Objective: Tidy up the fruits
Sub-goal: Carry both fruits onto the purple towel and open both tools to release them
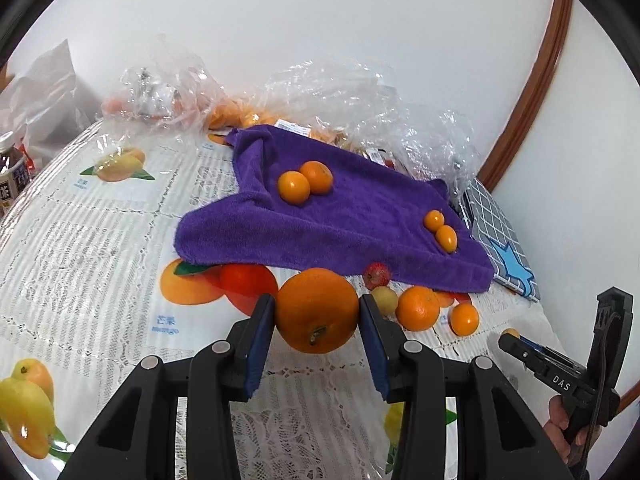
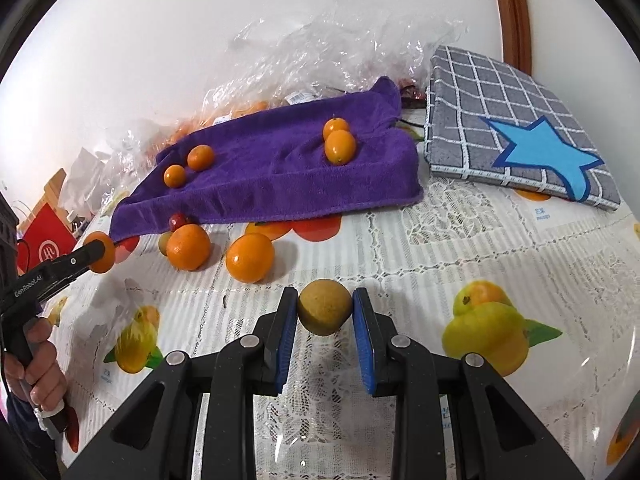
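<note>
My left gripper was closed on a big orange, both blue pads pressed against its sides, stem end facing the camera, just short of the near edge of the purple towel. My right gripper was clamped on a small yellow-brown fruit, held above the table in front of that same towel.

From the right wrist view, two loose oranges sat on the table between the gripper and the towel: one nearer, one closer to the towel's edge. A small pale fruit lay just beside the farther orange, and a small red fruit sat against the towel's near edge. The left gripper showed at the left of that view, holding the big orange at the towel's left corner.

On the towel were four small oranges in two touching pairs. One pair lay towards the towel's right side, the other pair towards its left.

A grey checked cloth with a blue star lay right of the towel, close to its right edge. Behind the towel, crumpled clear plastic bags were heaped against the wall, with more orange fruit showing through them. In the left wrist view a dark bottle stood far to the towel's left, at the table's edge.
</note>
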The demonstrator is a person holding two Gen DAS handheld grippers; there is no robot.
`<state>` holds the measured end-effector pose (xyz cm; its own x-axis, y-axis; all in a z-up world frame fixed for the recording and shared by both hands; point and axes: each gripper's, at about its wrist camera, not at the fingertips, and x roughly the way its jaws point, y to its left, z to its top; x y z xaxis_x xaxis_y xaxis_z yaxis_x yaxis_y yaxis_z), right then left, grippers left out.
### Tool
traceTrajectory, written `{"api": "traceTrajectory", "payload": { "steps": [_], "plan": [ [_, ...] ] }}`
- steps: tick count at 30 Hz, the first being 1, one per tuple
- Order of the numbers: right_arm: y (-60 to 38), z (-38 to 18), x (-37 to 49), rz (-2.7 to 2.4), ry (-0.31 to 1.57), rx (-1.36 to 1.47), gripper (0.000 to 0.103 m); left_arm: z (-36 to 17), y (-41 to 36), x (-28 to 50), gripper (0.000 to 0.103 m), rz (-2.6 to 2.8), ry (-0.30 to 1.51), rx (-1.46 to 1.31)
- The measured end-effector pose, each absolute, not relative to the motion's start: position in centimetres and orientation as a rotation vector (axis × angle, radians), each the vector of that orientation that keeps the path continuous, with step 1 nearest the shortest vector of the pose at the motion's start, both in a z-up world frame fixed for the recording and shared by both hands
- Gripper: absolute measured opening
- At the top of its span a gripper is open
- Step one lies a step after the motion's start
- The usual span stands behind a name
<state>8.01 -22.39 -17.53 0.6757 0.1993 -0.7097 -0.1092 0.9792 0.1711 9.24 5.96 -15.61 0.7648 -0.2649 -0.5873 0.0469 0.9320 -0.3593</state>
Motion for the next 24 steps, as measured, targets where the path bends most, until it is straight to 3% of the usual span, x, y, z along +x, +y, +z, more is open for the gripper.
{"api": "traceTrajectory", "payload": {
  "steps": [9, 17, 24],
  "plan": [
    [-21.7, -14.4, 9.4, 0.159, 0.757, 0.068, 0.028, -14.8, 8.1, 10.6, 0.041, -0.162, 0.687, -0.454],
    [-21.0, -10.2, 12.9, 0.153, 0.637, -0.006, 0.028, -10.8, 7.8, 13.0, 0.040, -0.094, 0.604, -0.338],
    [-23.2, -10.2, 18.7, 0.130, 0.643, 0.079, 0.028, -10.2, 6.7, 17.3, 0.041, -0.107, 0.570, -0.377]
  ]
}}
